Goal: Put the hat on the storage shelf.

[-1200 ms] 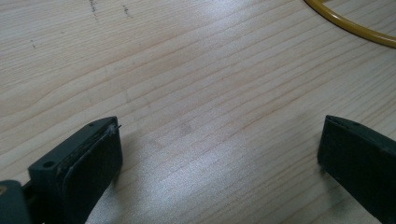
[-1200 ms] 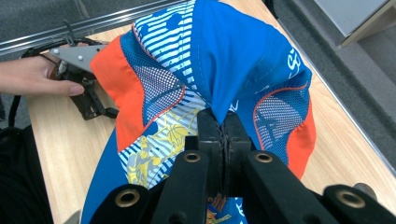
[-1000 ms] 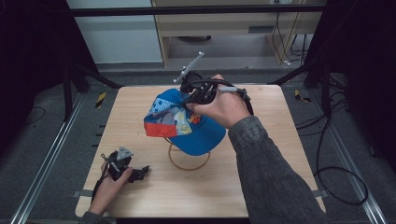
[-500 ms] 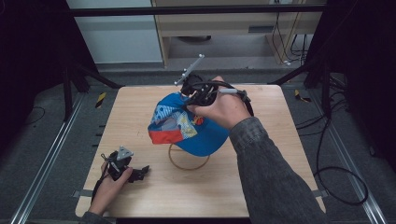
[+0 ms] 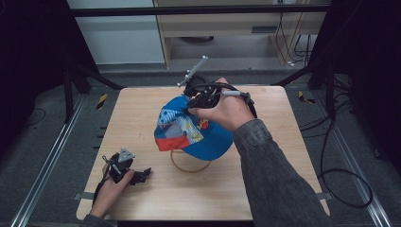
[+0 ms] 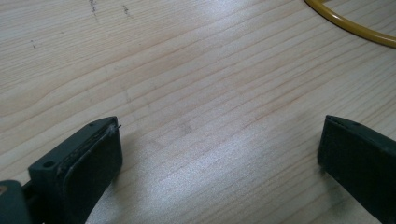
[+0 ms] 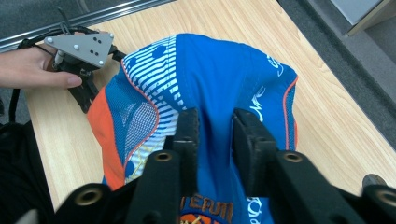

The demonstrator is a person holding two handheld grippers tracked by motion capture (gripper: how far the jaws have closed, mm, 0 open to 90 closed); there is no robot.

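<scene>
at lower left of the high view, the left gripper (image 5: 140,175) rests on the wooden table (image 5: 283,142) near its front edge, jaws spread wide. at centre, the right gripper (image 5: 193,101) pinches a blue cap (image 5: 208,137) above a yellow ring (image 5: 189,166). grey floor (image 5: 47,123) surrounds the table.

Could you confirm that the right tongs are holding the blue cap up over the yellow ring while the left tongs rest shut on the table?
Not quite: the left tongs are open, not shut; the left gripper view shows their jaws standing wide apart over bare wood. The rest holds: the right tongs pinch the blue cap above the yellow ring, and the left tongs rest on the table.
</scene>
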